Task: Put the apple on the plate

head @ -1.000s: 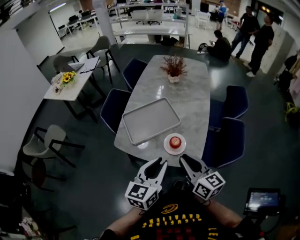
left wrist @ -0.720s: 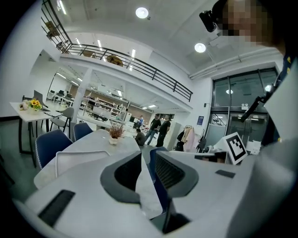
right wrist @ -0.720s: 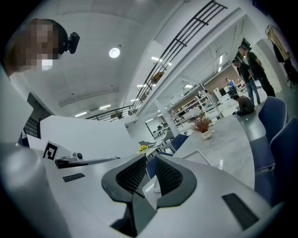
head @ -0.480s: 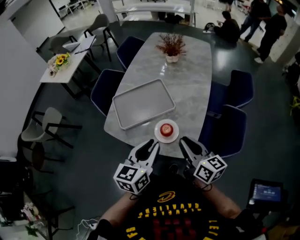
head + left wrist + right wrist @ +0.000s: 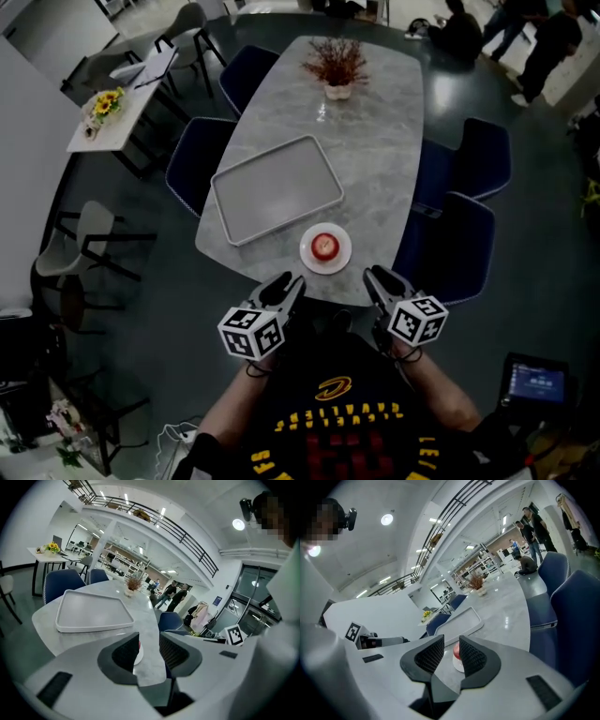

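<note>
A red apple (image 5: 323, 246) sits on a small white plate (image 5: 307, 255) near the front edge of the marble table (image 5: 375, 159). Both grippers hang off the table, close to the person's chest. My left gripper (image 5: 286, 284) is left of the plate and its jaws are opening with nothing between them. In the left gripper view the left gripper (image 5: 149, 641) frames a sliver of the plate (image 5: 137, 657). My right gripper (image 5: 378, 278) is open and empty. Past the right gripper (image 5: 451, 648) in its own view show the apple (image 5: 456, 652) and plate (image 5: 458, 664).
A grey rimmed tray (image 5: 277, 190) lies behind the plate on the left. A vase of dried flowers (image 5: 336, 67) stands at the far end. Dark blue chairs (image 5: 464, 239) flank the table on both sides. People stand far off at the back right.
Both grippers have sunk and drawn back from the table edge toward the person's body. The apple stays on the plate.
</note>
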A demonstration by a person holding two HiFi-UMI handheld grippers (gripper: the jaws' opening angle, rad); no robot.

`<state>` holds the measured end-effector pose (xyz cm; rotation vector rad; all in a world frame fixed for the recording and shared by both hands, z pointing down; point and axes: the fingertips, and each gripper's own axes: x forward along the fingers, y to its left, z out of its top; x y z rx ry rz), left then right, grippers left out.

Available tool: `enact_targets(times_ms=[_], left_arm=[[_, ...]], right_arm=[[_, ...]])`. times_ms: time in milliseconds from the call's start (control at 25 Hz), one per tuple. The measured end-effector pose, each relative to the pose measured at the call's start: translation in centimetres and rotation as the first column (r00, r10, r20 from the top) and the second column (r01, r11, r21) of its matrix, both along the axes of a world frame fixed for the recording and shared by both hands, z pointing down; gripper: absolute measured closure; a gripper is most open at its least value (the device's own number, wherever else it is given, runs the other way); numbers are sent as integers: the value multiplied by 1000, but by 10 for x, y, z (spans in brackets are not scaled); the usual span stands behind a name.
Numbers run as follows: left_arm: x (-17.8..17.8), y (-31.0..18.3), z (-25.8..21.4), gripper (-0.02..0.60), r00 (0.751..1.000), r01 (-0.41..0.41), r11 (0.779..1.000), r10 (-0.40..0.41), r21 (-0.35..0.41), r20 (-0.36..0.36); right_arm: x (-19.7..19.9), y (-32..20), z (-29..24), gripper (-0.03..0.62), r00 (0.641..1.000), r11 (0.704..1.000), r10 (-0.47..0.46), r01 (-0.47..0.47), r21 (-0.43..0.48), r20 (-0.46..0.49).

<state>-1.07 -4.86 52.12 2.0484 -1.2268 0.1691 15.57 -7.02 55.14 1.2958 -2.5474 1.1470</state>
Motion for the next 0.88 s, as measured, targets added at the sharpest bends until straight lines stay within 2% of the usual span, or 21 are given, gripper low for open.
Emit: enact_targets(times_ms=[120, 320, 520, 640, 880], left_arm=[[-6, -12, 21, 457, 1000, -3, 999, 4, -40, 23], [-11, -35, 62, 457, 999, -33, 993, 37, -116, 35], [-17, -64, 111, 457, 993, -64, 981, 80, -181, 87], [-21, -68, 138, 457, 985, -94, 966, 124, -241, 116], [-17, -80, 176, 457, 989, -127, 929, 147, -347, 31]], right_arm=[[-3, -6, 18, 507, 998, 1000, 0, -1, -16, -57], [-7, -19, 45, 507, 995, 998, 11, -18, -67, -96], [-5, -40, 83, 507, 990, 989, 21, -40, -139, -138], [-5, -43, 104, 507, 988, 977, 46, -75, -201, -149], [-6, -48, 145, 507, 983, 946, 49, -103, -306, -178]])
